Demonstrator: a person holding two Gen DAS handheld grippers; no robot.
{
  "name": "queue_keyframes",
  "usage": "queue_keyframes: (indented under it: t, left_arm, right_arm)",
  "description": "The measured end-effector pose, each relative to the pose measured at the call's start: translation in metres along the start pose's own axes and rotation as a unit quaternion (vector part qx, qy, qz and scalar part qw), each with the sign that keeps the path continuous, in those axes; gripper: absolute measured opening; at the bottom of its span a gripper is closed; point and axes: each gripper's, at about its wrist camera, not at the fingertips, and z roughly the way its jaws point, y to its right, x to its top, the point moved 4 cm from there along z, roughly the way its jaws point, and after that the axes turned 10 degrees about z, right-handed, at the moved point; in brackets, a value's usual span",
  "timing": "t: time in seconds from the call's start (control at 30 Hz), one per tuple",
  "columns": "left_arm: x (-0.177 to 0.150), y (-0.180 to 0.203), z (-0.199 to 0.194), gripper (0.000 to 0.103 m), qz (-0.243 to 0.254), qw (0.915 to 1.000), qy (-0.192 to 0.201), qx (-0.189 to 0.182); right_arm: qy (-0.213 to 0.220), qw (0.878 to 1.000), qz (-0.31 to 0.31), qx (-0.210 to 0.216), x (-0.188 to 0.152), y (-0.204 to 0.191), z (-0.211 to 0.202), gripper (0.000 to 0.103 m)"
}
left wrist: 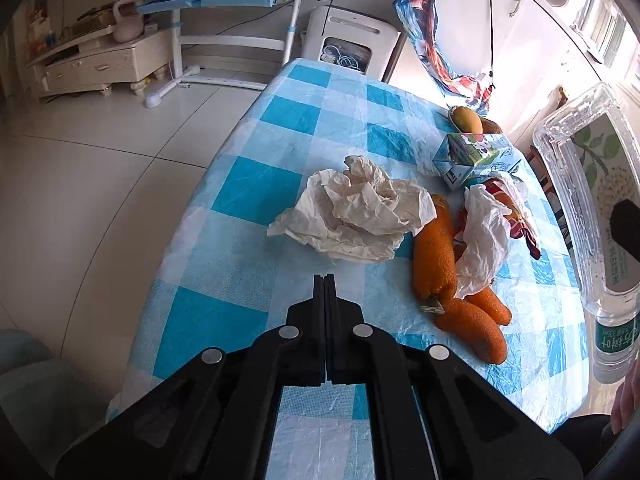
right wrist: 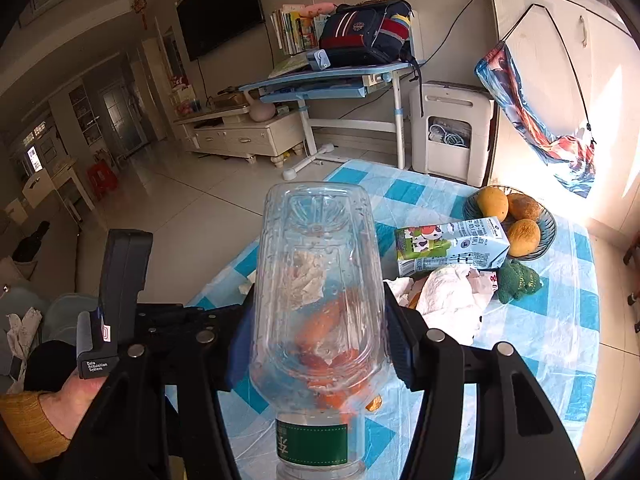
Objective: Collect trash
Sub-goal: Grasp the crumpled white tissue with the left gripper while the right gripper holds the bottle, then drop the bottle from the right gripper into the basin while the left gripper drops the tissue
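My right gripper [right wrist: 320,312] is shut on a clear plastic bottle [right wrist: 316,280] with a green label and holds it above the checked table, base pointing away. The bottle also shows at the right edge of the left wrist view [left wrist: 592,200]. My left gripper [left wrist: 324,280] is shut and empty, just short of a crumpled white paper [left wrist: 356,212]. Orange peel pieces [left wrist: 436,248], a white plastic wrapper [left wrist: 484,236] and a blue milk carton [left wrist: 476,158] lie to the right of the paper.
The table [left wrist: 256,184] has a blue and white checked cover. A bowl of mangoes [right wrist: 516,220] and a green cloth [right wrist: 516,280] sit at its far right. A white air purifier [right wrist: 452,132] and a blue desk [right wrist: 320,80] stand beyond.
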Motion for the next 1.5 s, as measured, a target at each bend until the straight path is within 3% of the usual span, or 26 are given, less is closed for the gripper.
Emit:
queue_keyframes:
  t: [0.1,0.17,0.2,0.23,0.33,0.4,0.47,0.5,0.53,0.57,0.6,0.63,0.93,1.1,1.3,1.43,1.5]
  left_arm:
    - [0.002,-0.007,-0.015,0.004,-0.019,0.9996,0.019,-0.011]
    - [0.008,-0.009,-0.018,0.043,-0.027,0.9993,0.024,-0.011]
    - [0.012,-0.009,-0.018,0.079,-0.026,0.9992,0.029,0.004]
    - [0.021,-0.009,-0.017,0.092,-0.019,0.9988,0.038,0.025]
    - [0.043,-0.003,0.0,0.093,-0.011,0.9989,0.029,0.035]
    - [0.057,-0.004,0.019,0.094,-0.014,0.9977,0.014,0.064]
    - [0.063,-0.002,0.043,0.093,-0.016,0.9963,-0.013,0.083]
    - [0.064,-0.001,0.053,0.081,-0.014,0.9959,-0.025,0.086]
    - [0.063,0.001,0.062,0.055,-0.012,0.9958,-0.036,0.083]
    - [0.062,0.002,0.065,0.047,-0.016,0.9969,-0.034,0.07]
    - [0.063,0.004,0.063,0.027,-0.017,0.9976,-0.026,0.062]
    - [0.064,0.007,0.061,0.017,-0.009,0.9982,-0.023,0.055]
    - [0.043,-0.013,-0.003,0.013,-0.014,0.9988,0.012,0.046]
    - [0.0,-0.029,-0.052,0.013,-0.018,0.9984,0.017,0.051]
    - [-0.053,-0.028,-0.093,0.013,-0.006,0.9986,0.021,0.049]
    - [-0.085,-0.015,-0.11,0.013,0.016,0.9987,0.02,0.043]
    - [-0.1,-0.01,-0.114,0.013,0.021,0.9989,0.016,0.039]
  right_arm:
    - [0.006,1.0,0.009,0.001,-0.013,0.0,-0.012,0.056]
    - [0.011,1.0,0.022,0.007,-0.022,0.002,-0.019,0.056]
    - [0.013,1.0,0.027,0.009,-0.026,0.003,-0.021,0.056]
    - [0.015,0.999,0.032,0.011,-0.029,0.004,-0.021,0.056]
    - [0.016,0.998,0.05,0.021,-0.037,0.011,-0.02,0.056]
    - [0.011,0.998,0.056,0.024,-0.04,0.014,-0.015,0.056]
    - [0.008,0.998,0.057,0.026,-0.043,0.016,-0.014,0.056]
    - [0.009,0.998,0.055,0.027,-0.043,0.016,-0.015,0.056]
    - [0.011,0.998,0.052,0.026,-0.043,0.015,-0.016,0.056]
    - [0.012,0.998,0.049,0.025,-0.041,0.015,-0.017,0.056]
    - [0.012,0.999,0.047,0.024,-0.043,0.015,-0.017,0.056]
    - [0.01,0.999,0.047,0.025,-0.043,0.015,-0.016,0.056]
    - [-0.006,0.998,0.045,0.05,-0.068,-0.008,-0.024,0.056]
    - [-0.062,0.993,0.069,0.076,-0.129,-0.041,-0.017,0.056]
    - [-0.168,0.985,0.009,0.029,-0.212,-0.076,0.019,0.056]
    - [-0.186,0.98,-0.071,-0.007,-0.238,-0.099,0.029,0.056]
    - [-0.194,0.978,-0.078,-0.012,-0.245,-0.102,0.037,0.056]
